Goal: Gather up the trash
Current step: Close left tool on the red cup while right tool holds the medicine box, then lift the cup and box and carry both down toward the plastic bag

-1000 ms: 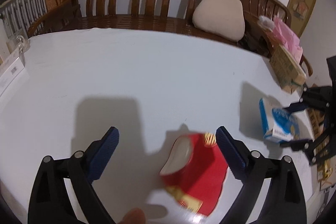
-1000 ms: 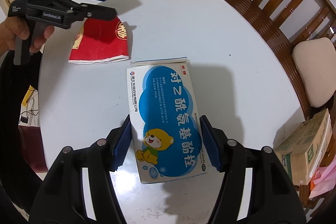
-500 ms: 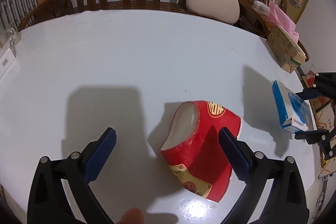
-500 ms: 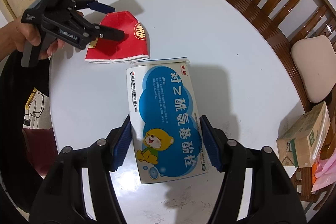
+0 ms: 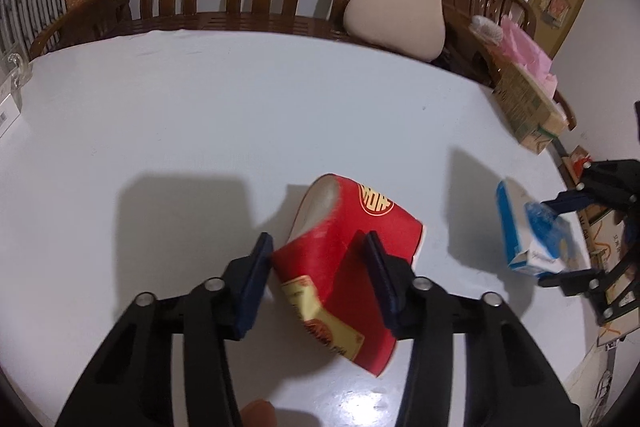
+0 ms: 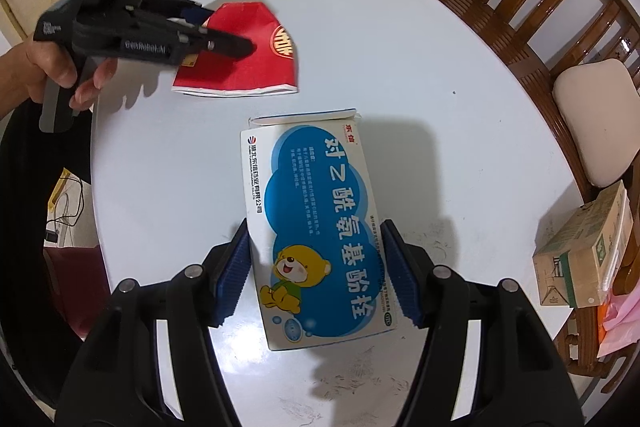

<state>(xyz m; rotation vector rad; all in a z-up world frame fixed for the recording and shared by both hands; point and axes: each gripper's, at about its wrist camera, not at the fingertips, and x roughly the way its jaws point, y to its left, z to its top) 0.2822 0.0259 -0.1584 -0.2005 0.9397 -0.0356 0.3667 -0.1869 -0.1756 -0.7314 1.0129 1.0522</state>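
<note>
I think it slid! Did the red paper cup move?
Yes. In the right wrist view, the red paper cup has shifted right, away from the table's left edge.

A second ago the left gripper (image 5: 316, 269) stood wide open above the crushed red paper cup (image 5: 344, 267) on the counter (image 5: 200, 115). Its fingers (image 5: 256, 279) have just been closing, and now both pads squeeze the cup's flattened sides, with the cup pinched narrower and lying farther up between them.

Left tongs (image 5: 316, 263) just narrowed, pinching; right tongs (image 6: 322, 263) clamped, both angled steeply downward.
</note>
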